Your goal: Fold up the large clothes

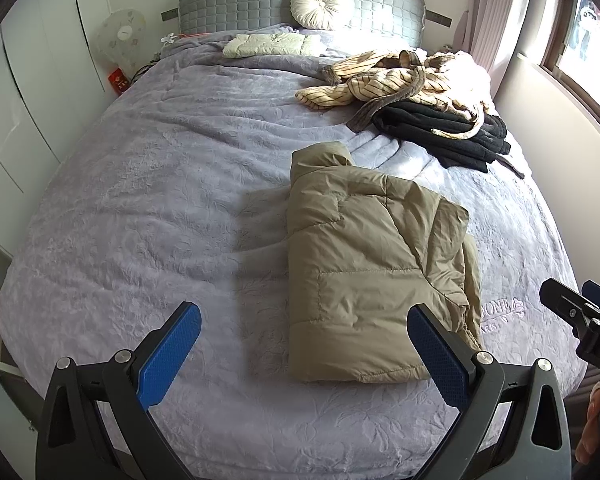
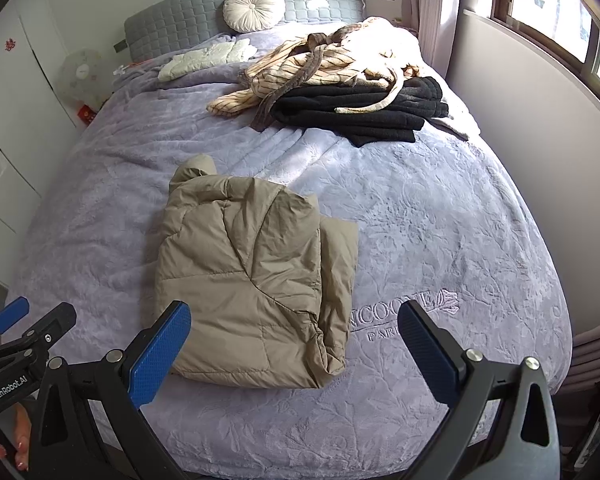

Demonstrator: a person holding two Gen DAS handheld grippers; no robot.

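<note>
Folded jacket (image 1: 372, 272) lies mid-frame on the bed (image 1: 140, 200); left tongs (image 1: 304, 354) and right tongs (image 2: 296, 350) both gape wide, holding nothing.

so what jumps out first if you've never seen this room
The folded tan puffer jacket lies on the near part of the lavender bedspread, ahead of both open grippers. Beyond it, toward the window side, a striped cream robe sprawls over folded black clothes.

A: Where's the open space on the bed (image 1: 120, 208)?

B: Whole left half is bare blanket. The jacket (image 1: 364, 264) sits near the front; the clothes pile (image 2: 340, 84) blocks the far right by the wall (image 2: 540, 128).
</note>
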